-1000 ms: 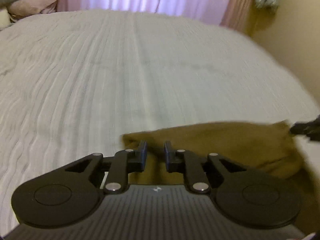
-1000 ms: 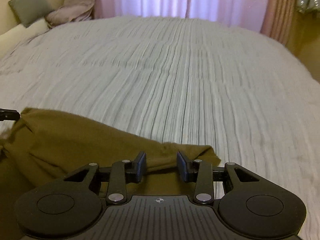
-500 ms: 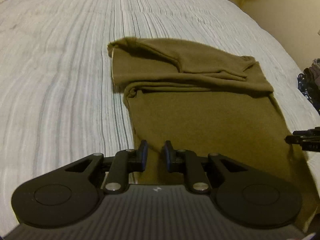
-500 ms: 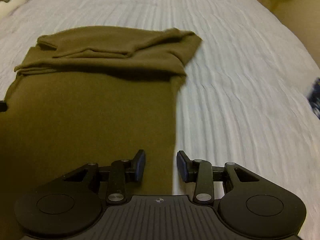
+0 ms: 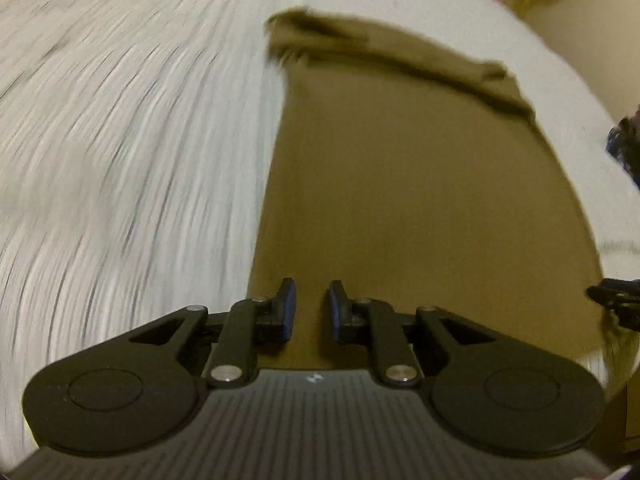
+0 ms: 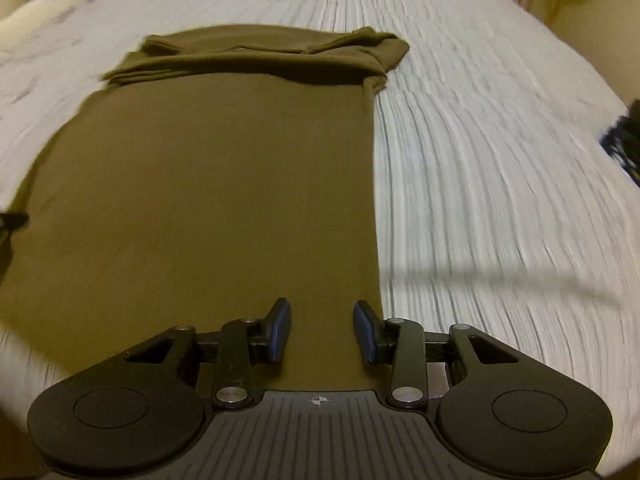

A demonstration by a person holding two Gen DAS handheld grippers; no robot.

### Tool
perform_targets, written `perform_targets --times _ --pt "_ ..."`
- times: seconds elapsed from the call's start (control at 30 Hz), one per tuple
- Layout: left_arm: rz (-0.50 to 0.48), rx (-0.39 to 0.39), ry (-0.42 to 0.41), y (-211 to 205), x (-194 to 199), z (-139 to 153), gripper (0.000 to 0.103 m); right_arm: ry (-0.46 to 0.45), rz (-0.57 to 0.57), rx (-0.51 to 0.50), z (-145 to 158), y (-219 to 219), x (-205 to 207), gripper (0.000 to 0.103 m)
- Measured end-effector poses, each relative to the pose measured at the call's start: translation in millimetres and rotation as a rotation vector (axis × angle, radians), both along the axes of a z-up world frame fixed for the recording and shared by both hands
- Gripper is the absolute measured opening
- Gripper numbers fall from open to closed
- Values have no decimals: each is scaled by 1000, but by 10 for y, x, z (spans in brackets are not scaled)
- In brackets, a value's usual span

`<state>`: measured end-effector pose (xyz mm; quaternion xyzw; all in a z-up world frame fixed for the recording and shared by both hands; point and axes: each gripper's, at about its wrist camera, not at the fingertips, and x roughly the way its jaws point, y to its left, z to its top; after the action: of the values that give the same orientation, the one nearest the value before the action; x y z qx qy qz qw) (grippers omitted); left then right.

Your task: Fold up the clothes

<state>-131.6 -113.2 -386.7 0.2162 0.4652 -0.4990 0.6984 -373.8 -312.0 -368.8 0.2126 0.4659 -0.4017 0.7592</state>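
garment: olive-brown knit garment, lying spread flat on the bed; long plain panel runs from the grippers toward the far end
garment far end: bunched into a thick folded band lying across the panel, layers stacked, edges uneven; in the left wrist view the same band is blurred
garment edges: right edge straight, close to the right gripper's right finger; left edge just left of the left gripper's left finger
bed: white ribbed bedspread, fine ridges, motion-blurred on both sides; also in the left wrist view
left gripper: black two-finger gripper, over the near left corner of the garment; fingers apart with a narrow gap, only cloth surface visible between them, nothing pinched
right gripper: black two-finger gripper, over the near right corner of the garment; fingers spread wider than the left pair, nothing clamped
contact: cannot tell whether either pair of fingertips touches the cloth
cross views: right gripper's tip shows at the right edge of the left wrist view; a dark tip at the left edge of the right wrist view, too little in frame to identify
other: dark patterned fabric at the right side of the bed, blurred; pale pillows at far left corner; beige wall beyond the bed
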Motion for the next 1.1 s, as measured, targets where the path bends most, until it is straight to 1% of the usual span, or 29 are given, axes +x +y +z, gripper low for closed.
perform_targets --times 0.1,0.13,0.2,0.23,0.3,0.37,0.4,0.5,0.57,0.63,0.67,0.7,0.73,0.77,0.9,1.03,1.1 --pt "60 67 -10 385 -259 177 14 -1 12 0 42 351 -284 38" --pt "80 99 -17 479 -344 269 13 8 7 23 95 404 -345 38" --pt "107 136 -18 620 -480 524 14 37 -9 123 209 455 -444 38" --pt "122 139 -23 675 -544 683 14 18 -16 151 308 498 -508 38" --pt "148 123 -30 762 -685 1004 17 -39 -21 173 552 594 -636 38" --pt "165 90 -28 764 -800 1327 27 -70 -20 167 813 745 -732 38" --pt "165 77 -31 761 -862 1482 28 -85 -22 166 945 773 -756 38" --pt "152 42 -50 745 -1048 1914 29 -129 -27 163 1341 855 -827 39" --pt "131 12 -68 707 -1157 2152 36 -156 -33 149 1580 848 -871 39" --pt "109 -12 -91 663 -1268 2369 38 -168 -44 136 1707 881 -908 39" --pt "97 -20 -106 637 -1324 2460 39 -173 -49 130 1760 902 -926 43" --pt "89 -25 -116 617 -1367 2530 39 -178 -55 124 1814 922 -944 62" --pt "83 -29 -123 598 -1405 2590 40 -183 -61 118 1867 943 -962 71" --pt "77 -34 -130 580 -1442 2651 42 -188 -66 112 1921 964 -980 75" --pt "55 -40 -156 537 -1579 2857 44 -208 -89 87 2136 1047 -1052 75" --pt "42 -36 -195 541 -1642 2932 48 -227 -111 63 2350 1130 -1124 75" --pt "44 -35 -205 561 -1656 2954 48 -221 -103 60 2371 1159 -1091 75"
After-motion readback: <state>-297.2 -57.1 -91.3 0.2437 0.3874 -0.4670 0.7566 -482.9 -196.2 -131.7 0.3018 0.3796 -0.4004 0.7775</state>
